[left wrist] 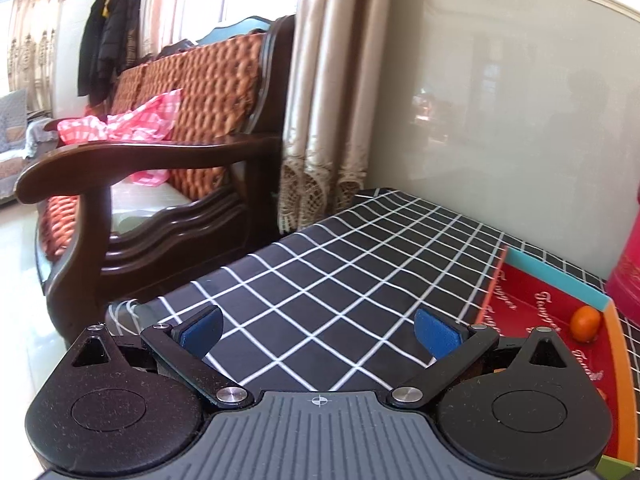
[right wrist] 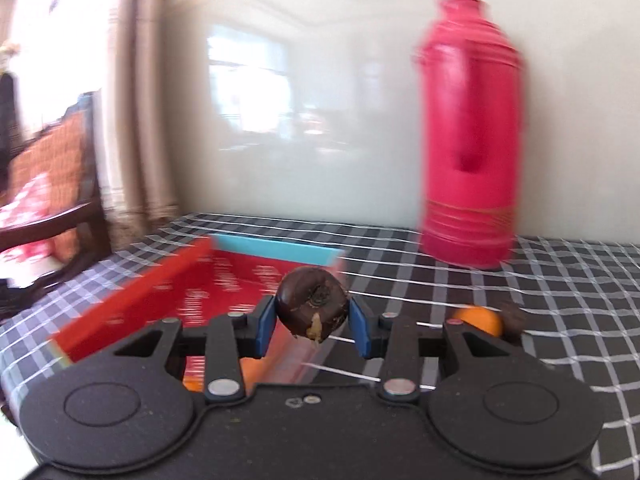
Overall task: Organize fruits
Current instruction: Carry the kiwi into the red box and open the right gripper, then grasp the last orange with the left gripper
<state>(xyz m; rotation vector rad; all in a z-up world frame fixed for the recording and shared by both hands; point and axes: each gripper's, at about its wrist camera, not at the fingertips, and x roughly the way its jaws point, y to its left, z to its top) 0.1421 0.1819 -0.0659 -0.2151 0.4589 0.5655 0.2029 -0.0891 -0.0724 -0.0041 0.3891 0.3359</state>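
Item: dark brown fruit [right wrist: 312, 303], pinched betw. blue pads of right gripper [right wrist: 312, 320], held above near edge of red tray [right wrist: 132, 300].
Left gripper [left wrist: 318, 330]: spread wide, empty, over checked cloth [left wrist: 340, 264].
In tray: one orange fruit [left wrist: 585, 322]. On cloth: another orange fruit [right wrist: 480, 320] w/ a dark one beside.
Risk: round, damaged skin; grip narrow, could slip & roll off, or squash if clamped harder.
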